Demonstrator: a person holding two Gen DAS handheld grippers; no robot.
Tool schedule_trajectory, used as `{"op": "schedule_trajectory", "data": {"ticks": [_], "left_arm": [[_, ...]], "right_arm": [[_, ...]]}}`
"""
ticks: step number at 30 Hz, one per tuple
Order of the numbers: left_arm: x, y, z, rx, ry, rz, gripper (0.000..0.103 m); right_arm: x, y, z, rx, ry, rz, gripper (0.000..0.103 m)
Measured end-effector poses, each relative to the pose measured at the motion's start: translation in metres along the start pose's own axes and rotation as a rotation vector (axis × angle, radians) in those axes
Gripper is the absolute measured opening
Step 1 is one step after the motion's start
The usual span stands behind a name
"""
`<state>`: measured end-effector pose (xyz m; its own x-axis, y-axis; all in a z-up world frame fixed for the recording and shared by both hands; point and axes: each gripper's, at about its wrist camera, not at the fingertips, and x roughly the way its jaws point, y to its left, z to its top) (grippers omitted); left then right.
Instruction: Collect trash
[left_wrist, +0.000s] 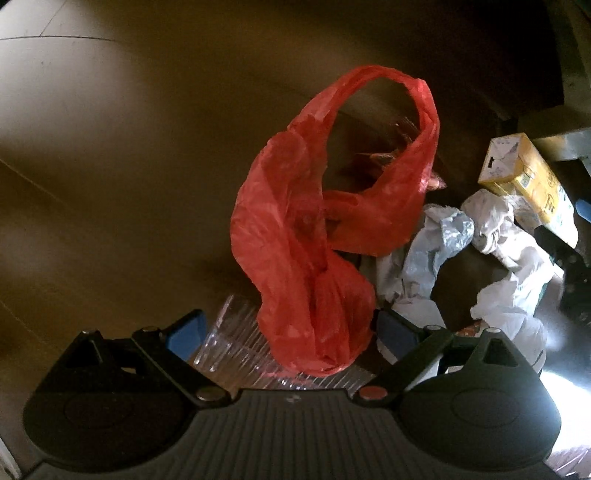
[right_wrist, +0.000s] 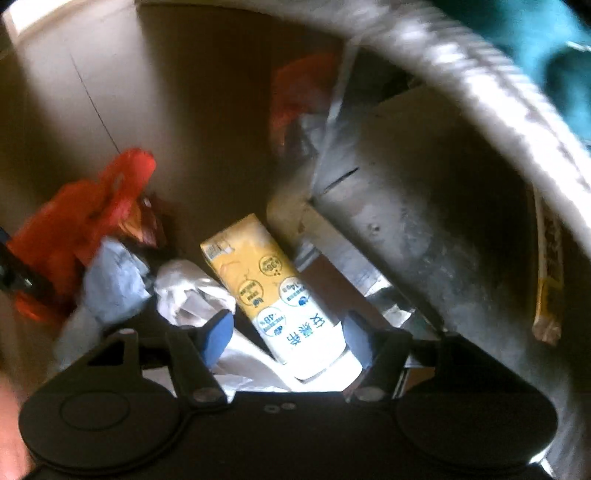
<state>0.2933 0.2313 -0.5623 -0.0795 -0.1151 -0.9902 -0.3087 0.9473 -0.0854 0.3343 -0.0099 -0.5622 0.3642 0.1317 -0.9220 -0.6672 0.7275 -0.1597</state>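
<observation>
Left wrist view is looking straight down into a brown cardboard box (left_wrist: 110, 166), where the left gripper (left_wrist: 284, 328) is hanging with its jaws apart around the lower end of a red plastic bag (left_wrist: 314, 229), the blue pads not pressing it, over a clear ribbed plastic tray (left_wrist: 236, 350). Crumpled white paper (left_wrist: 509, 266) and a yellow carton (left_wrist: 524, 173) are lying just beside it. Right wrist view is showing the right gripper (right_wrist: 288, 332) standing wide apart either side of that carton's white end, not clamping it.
</observation>
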Motion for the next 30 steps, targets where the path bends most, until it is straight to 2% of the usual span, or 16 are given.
{"op": "schedule_trajectory", "data": {"ticks": [3,4,7,11,13,15,17,19,22,25,28,30], "left_arm": [[0.003,0.001,0.001,-0.007,-0.005,-0.007,0.094],[0.004,0.002,0.002,-0.01,-0.003,-0.011,0.092],[0.006,0.003,0.001,-0.018,0.001,-0.028,0.088],[0.009,0.003,0.0,-0.018,0.004,-0.04,0.077],[0.01,0.006,0.001,-0.039,0.007,-0.047,0.077],[0.011,0.01,0.002,-0.059,0.012,-0.055,0.076],[0.013,0.012,0.003,-0.069,0.016,-0.062,0.069],[0.013,0.013,0.003,-0.07,0.015,-0.049,0.064],[0.012,0.015,0.003,-0.076,0.007,-0.051,0.059],[0.013,0.016,0.001,-0.08,-0.003,-0.043,0.055],[0.01,0.011,-0.002,-0.068,-0.01,-0.019,0.052],[0.004,0.011,0.0,-0.066,-0.013,-0.011,0.051]], "right_arm": [[0.007,0.008,0.0,-0.004,0.027,-0.072,0.07],[0.009,0.008,0.001,0.024,0.057,-0.06,0.07],[0.009,0.005,-0.001,0.144,0.108,0.029,0.068],[-0.004,0.014,-0.002,0.102,0.068,0.141,0.068],[-0.005,0.009,0.001,0.114,0.045,0.107,0.068],[0.003,-0.002,0.008,0.194,0.064,0.102,0.068],[0.011,-0.01,0.016,0.237,0.091,0.108,0.068],[0.02,-0.01,0.021,0.211,0.121,0.117,0.068],[0.025,-0.014,0.025,0.193,0.156,0.084,0.065],[0.024,-0.016,0.029,0.234,0.149,0.084,0.064],[0.02,-0.016,0.033,0.216,0.127,0.091,0.062],[0.017,-0.016,0.035,0.217,0.116,0.11,0.051]]}}
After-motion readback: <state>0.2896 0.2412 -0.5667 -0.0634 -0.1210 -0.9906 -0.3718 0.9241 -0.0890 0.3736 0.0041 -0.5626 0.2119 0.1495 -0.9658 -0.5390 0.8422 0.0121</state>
